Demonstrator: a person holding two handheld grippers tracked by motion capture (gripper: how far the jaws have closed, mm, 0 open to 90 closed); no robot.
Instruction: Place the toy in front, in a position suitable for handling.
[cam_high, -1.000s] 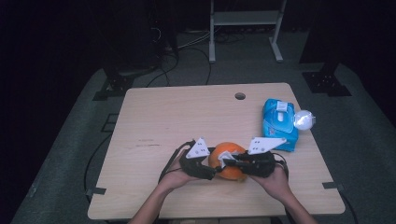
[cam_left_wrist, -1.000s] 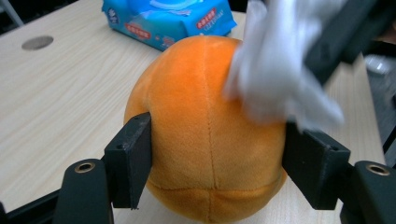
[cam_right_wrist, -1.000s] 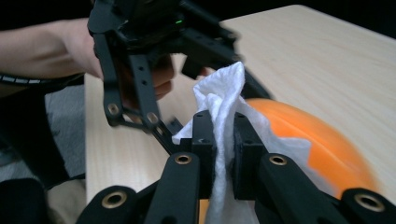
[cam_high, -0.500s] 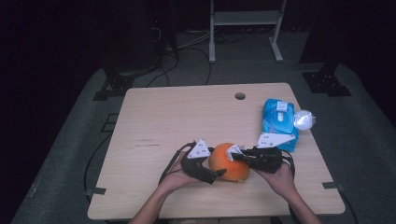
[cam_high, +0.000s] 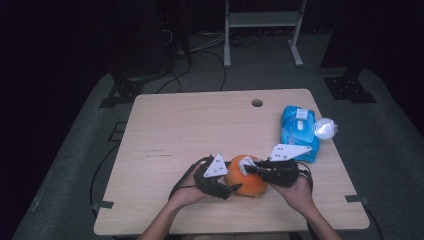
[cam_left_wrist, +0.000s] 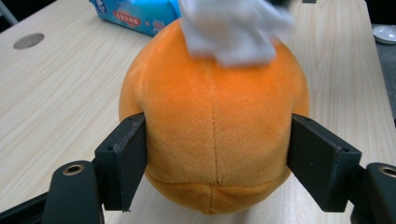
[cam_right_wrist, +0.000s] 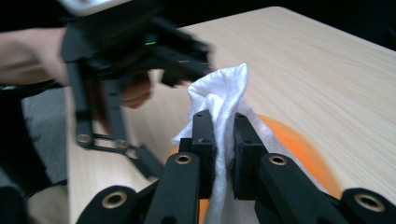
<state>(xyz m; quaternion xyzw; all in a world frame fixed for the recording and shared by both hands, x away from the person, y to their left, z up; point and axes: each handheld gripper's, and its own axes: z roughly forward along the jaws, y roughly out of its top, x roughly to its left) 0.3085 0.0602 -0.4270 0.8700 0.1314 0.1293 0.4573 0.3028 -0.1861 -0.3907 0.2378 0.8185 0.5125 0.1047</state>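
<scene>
I'm mid-wipe: my left tool (cam_left_wrist: 215, 177), jaws just closing, grasps the orange plush ball (cam_left_wrist: 212, 121) beside the blue wipes pack (cam_high: 299, 131); my right tool (cam_right_wrist: 224, 140) clamps the white wipe (cam_right_wrist: 219, 100) on its top. Most of its surface is likely left.

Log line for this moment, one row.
left gripper: jaws just closing around orange plush ball | right gripper: shut on white wipe, wiping ball top | table

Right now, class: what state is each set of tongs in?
Left tongs: jaws either side of the orange plush ball, just closing.
Right tongs: shut on white wipe.

L claw (cam_left_wrist: 215, 172) jaws just closed in on orange plush (cam_left_wrist: 215, 126).
</scene>
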